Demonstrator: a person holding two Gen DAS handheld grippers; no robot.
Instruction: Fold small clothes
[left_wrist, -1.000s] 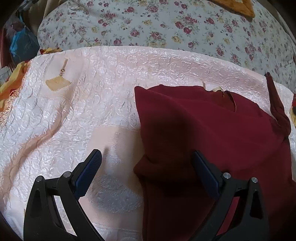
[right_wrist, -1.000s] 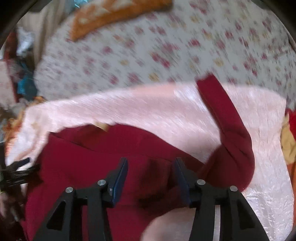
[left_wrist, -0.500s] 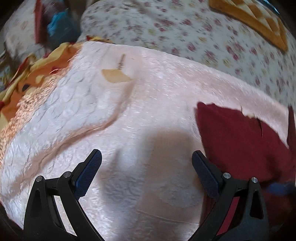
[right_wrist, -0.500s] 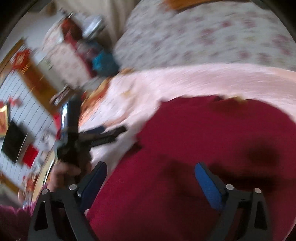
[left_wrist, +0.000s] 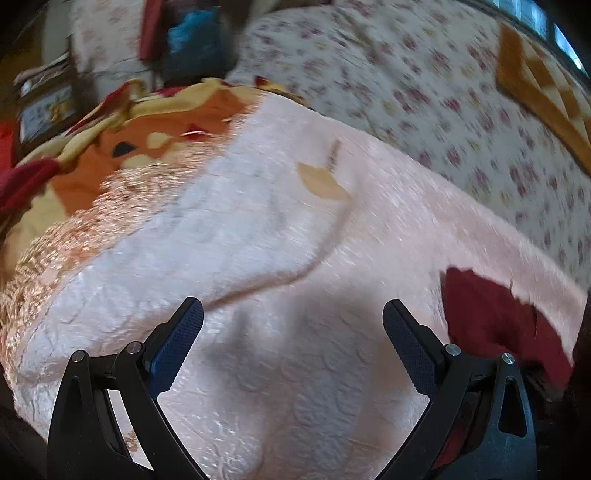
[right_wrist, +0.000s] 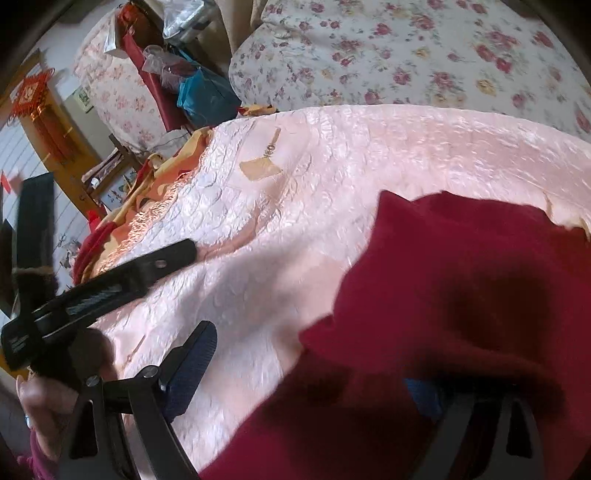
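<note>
Swinging away to the left, the left gripper (left_wrist: 291, 332) has left the dark red garment (right_wrist: 461, 295), which a second ago lay between its jaws and now shows only at the right edge of its view. Its jaws stand wide apart with nothing between them, hovering over bare pink quilted bedspread (left_wrist: 258, 258). At the far left of the scene an orange and yellow patterned blanket (left_wrist: 155, 144) is bunched against the bedspread's edge, and behind it a floral quilt (left_wrist: 424, 92) runs across the far side.

Moving right, the person's left hand (right_wrist: 48, 406) grips the handle of that tool, holding it clear, probably so it does not drag the cloth.

Further right, the garment lies on the near right part of the bedspread, partly folded, one layer doubled over another. The right gripper (right_wrist: 306, 369) sits low at the garment's near edge. Its left finger is clear over the bedspread; red cloth is draped across the right one, hiding most of it. The jaws look well apart, likely releasing or reaching under the fold rather than pinching it.
</note>
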